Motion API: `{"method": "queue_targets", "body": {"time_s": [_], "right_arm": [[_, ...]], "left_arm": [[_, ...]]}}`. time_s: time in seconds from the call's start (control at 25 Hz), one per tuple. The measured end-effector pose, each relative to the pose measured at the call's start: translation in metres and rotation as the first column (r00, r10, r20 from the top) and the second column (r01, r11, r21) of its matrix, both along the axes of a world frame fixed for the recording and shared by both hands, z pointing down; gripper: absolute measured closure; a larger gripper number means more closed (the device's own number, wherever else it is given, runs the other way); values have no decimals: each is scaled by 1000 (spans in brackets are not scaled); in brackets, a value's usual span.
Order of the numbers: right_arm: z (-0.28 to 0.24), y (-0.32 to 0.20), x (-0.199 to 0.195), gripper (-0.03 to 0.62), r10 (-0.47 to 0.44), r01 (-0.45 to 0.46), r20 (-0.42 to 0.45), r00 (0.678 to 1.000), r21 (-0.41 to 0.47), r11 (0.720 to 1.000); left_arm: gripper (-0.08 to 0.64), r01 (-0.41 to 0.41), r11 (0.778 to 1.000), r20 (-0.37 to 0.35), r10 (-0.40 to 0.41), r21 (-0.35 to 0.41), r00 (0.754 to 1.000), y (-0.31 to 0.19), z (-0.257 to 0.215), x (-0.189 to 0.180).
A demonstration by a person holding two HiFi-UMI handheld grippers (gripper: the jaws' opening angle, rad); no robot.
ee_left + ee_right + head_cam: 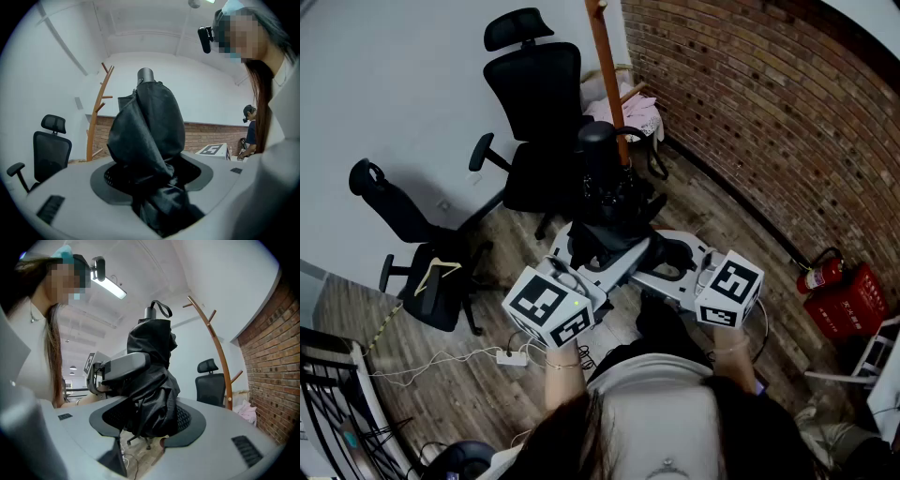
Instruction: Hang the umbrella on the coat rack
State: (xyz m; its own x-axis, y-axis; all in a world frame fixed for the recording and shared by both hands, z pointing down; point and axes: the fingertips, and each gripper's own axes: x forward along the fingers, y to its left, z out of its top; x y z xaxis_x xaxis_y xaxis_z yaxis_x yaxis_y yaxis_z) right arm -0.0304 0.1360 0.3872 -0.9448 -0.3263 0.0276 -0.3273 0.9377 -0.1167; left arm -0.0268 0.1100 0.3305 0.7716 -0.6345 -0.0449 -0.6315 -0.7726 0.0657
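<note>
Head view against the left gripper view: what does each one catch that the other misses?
Only the head view shows the red fire extinguisher and a second chair with a hanger on it. Only the left gripper view shows the ceiling and a distant person at the right. Both show the black umbrella, the wooden coat rack and the office chair beside it.
</note>
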Motion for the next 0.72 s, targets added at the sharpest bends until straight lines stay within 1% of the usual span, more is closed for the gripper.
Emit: {"method": "queue_targets", "body": {"time_s": [0.32, 0.72], "right_arm": [[10, -14, -3, 348, -4, 4, -2, 1000, -4, 1000], [0, -72, -22, 348, -11, 11, -2, 1000, -37, 999]], "left_arm": [[279, -5, 1000, 6, 5, 5, 1000, -14, 11, -2], [279, 12, 1000, 6, -12, -14, 1000, -73, 1, -21]]}}
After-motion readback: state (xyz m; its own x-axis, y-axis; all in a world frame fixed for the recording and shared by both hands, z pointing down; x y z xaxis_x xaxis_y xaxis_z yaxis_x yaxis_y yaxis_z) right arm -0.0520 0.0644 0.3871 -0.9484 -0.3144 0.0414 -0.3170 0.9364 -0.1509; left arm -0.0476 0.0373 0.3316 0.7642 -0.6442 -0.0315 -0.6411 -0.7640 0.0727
